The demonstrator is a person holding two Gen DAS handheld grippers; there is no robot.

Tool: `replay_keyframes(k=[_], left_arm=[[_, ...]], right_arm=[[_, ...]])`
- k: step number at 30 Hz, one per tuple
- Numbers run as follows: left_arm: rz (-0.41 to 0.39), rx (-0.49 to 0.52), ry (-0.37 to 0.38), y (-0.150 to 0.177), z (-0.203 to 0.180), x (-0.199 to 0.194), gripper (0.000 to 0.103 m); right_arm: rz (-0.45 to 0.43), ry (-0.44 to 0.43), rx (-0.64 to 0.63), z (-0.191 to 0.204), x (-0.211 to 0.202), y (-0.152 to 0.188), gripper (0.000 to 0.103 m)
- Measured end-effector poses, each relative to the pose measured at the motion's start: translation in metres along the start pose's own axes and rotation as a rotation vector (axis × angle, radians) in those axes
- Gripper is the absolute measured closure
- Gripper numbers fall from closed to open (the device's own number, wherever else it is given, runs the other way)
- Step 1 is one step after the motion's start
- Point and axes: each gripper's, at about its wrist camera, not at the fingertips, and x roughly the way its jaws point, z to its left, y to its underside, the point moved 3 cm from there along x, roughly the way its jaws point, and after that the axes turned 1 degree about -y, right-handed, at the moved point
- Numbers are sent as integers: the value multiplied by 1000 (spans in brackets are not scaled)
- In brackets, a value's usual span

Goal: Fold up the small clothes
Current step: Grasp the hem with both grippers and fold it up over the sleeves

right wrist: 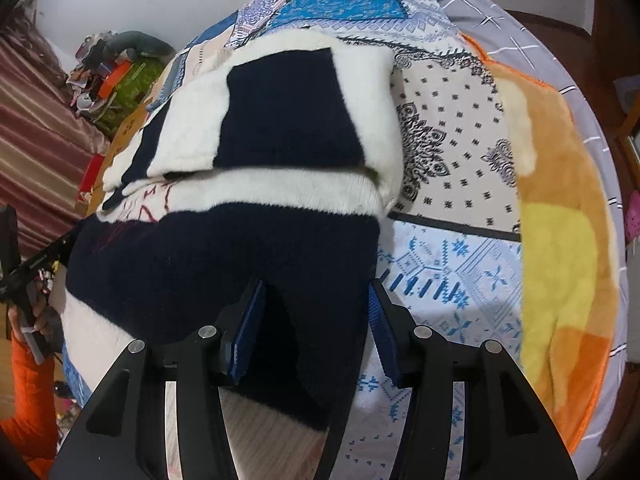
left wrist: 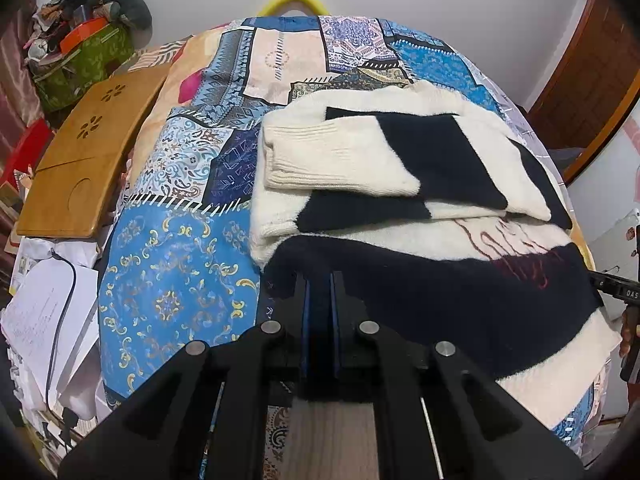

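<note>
Black-and-cream sweater [left wrist: 400,216], one, lies folded: your left gripper [left wrist: 320,292] angles down, pinching its hem; your right gripper [right wrist: 316,300] straddles it, jaws apart.

1. Patchwork bedspread [left wrist: 176,292] spreads out beneath and ahead of the jaws.
2. Wooden lap tray [left wrist: 86,156] sits off to their left.
3. Papers [left wrist: 44,312] lie below it.
4. Orange-yellow blanket [right wrist: 560,264] lies right of the jaws.
</note>
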Motion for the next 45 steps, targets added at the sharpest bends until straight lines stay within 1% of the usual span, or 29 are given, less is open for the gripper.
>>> replay_keyframes(k=[2,4,7,8,9,11,15,19,23,26,31,36,41,43,45], left_arm=[[0,3,-2,1,-2,1,95],[1,5,-2,1,-3,1,95],[-3,5,-2,0,-6,0,95],[-4,5,-2,0,-6,0,95],[-4,4,0,0,-7,0,95],[-7,5,1,-2,-8,-1,95],[-31,10,-7,-8,-10,-8,95],[-89,13,-32,-22,-10,-19,95],[-145,-15,-41,-40,-7,-28,96],[-167,-38,-49,-52,-2,-26,96],[-144,-67,-90,-62,6,-4,96],[-76,-95,-114,-60,18,28,96],[0,-116,-111,-54,28,56,94],[-4,-105,-124,-54,28,58,92],[-10,-87,-132,-54,25,58,92]], right_arm=[[-3,-26,20,-2,1,1,56],[-10,-47,30,-3,1,2,58],[-29,-59,11,-1,-2,4,72],[-32,-65,10,1,-2,4,82],[-34,-69,10,2,-2,3,87],[-43,-64,1,5,-3,1,90],[-77,-50,-35,13,-8,-7,92],[-142,-57,-61,20,-22,-23,92],[-208,-63,-76,26,-39,-38,92],[-250,-50,-83,27,-44,-53,93],[-257,-12,-62,18,-29,-71,93],[-223,26,-41,6,-8,-80,93],[-179,56,-35,-1,15,-80,92],[-173,55,-36,-1,16,-79,92],[-166,49,-38,-1,14,-79,90]])
